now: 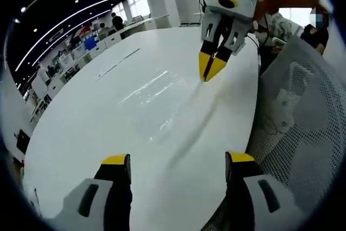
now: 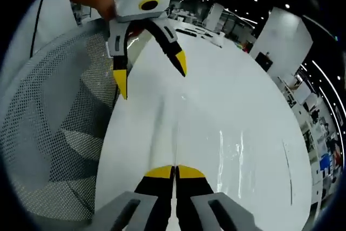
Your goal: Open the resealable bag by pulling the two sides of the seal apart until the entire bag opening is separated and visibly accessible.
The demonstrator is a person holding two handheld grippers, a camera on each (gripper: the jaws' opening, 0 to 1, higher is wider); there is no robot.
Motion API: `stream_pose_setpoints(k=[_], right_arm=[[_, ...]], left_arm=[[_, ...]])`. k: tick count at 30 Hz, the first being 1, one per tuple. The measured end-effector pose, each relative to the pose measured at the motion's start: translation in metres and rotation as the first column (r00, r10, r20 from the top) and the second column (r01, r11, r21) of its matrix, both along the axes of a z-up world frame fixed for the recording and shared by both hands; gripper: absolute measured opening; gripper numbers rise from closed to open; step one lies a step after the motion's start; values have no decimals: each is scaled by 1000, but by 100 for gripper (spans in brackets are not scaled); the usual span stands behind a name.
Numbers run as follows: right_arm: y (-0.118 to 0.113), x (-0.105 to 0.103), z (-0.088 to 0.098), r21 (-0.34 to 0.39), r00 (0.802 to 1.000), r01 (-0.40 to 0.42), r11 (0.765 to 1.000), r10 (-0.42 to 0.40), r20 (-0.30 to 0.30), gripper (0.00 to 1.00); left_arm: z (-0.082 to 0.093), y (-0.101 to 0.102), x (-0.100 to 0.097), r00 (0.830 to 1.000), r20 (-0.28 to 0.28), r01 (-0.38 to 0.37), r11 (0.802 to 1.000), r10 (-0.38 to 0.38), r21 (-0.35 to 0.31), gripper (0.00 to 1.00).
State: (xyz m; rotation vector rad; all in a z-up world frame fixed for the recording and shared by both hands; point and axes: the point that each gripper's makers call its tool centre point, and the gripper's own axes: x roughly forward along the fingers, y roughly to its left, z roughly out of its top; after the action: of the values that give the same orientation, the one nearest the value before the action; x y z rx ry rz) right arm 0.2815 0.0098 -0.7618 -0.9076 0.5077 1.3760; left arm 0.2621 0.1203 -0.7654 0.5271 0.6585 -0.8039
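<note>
Clear bag [image 1: 162,106] barely discernible on white table [image 1: 81,133], right tool [image 1: 212,70] pinching its edge.

Each gripper has a pale grey-white moulded housing, black jaw arms and yellow wedge-shaped tips. The right gripper [image 1: 212,68] carries a small green light above its yellow-ringed black oval; the left gripper [image 2: 150,77] bears the same markings.

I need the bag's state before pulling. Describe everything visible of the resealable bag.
The resealable bag is clear, glossy plastic and nearly invisible. It lies flat on the white table, showing only as glare streaks and a thin raised ridge. The shut right claw appears to pinch one end of that ridge. Whether the seal is open cannot be told.
</note>
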Motion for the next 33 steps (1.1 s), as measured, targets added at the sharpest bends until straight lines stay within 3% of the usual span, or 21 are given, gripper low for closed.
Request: stream_pose_setpoints(k=[12,22,33], right_arm=[[5,-7,20,57,999,-21,998,20,25,0],[-3,-8,20,59,1000,-10,998,8,30,0],[1,-18,15,50,999,-40,998,39,19,0]], left_arm=[[1,-7,3,999,-3,41,999,-41,4,58],[4,-8,8,997,-4,73,997,-73,20,45],[8,-5,15,996,27,85,995,-86,50,44]])
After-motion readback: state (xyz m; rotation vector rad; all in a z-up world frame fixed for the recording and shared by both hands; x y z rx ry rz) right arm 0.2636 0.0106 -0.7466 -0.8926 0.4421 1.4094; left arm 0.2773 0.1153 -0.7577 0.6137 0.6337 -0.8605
